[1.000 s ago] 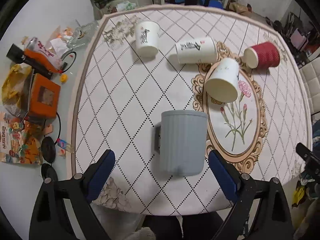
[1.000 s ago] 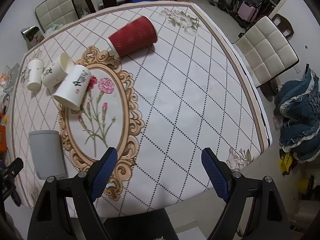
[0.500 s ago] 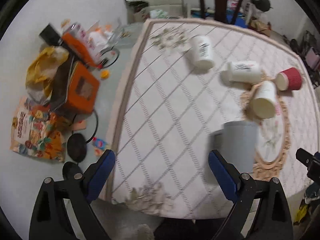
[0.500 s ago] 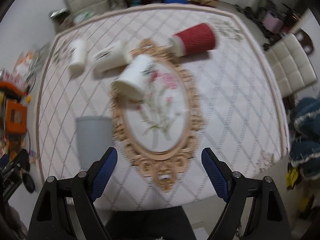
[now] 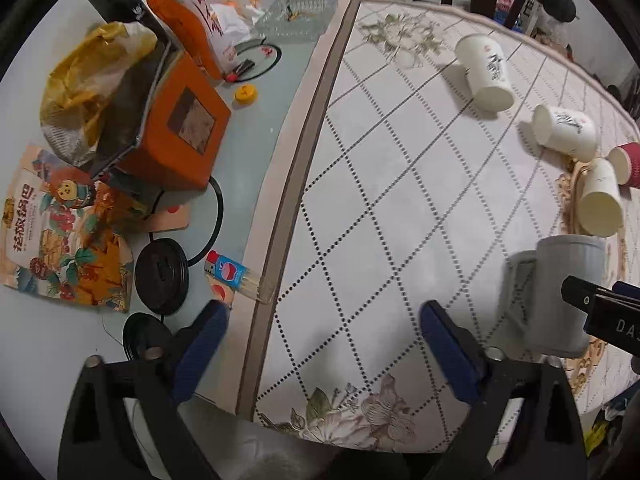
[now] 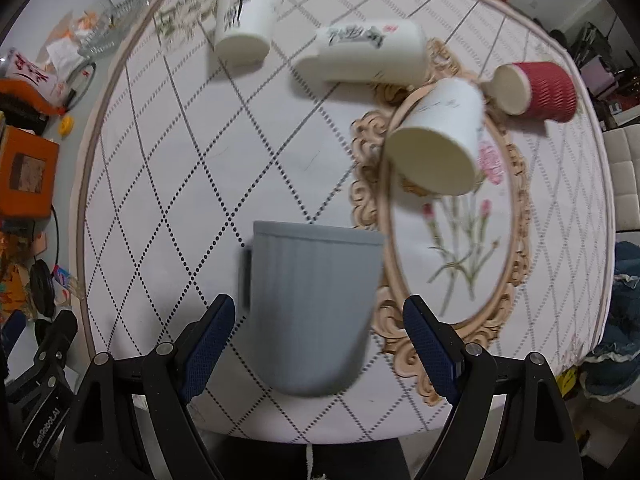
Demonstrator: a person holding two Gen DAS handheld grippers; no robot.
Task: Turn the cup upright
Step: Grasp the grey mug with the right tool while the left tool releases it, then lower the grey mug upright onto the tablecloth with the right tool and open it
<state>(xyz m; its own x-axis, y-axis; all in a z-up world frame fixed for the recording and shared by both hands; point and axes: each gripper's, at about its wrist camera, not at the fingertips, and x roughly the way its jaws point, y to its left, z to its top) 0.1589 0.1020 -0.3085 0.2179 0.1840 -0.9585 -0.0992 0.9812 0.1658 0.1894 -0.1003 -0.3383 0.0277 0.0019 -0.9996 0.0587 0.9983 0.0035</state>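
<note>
Clearly, "GenRobot.AI" marks the left gripper (image 5: 320, 344); both grippers gape, the right gripper (image 6: 318, 336) astride one grey mug (image 6: 312, 308); three white cups, one red.

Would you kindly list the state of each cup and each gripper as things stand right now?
grey mug: upside down, between the right gripper's open fingers, not gripped
far white cup: upside down
second white cup: on its side
near white cup: tipped over
red cup: on its side
right gripper: open
left gripper: open, empty
</note>
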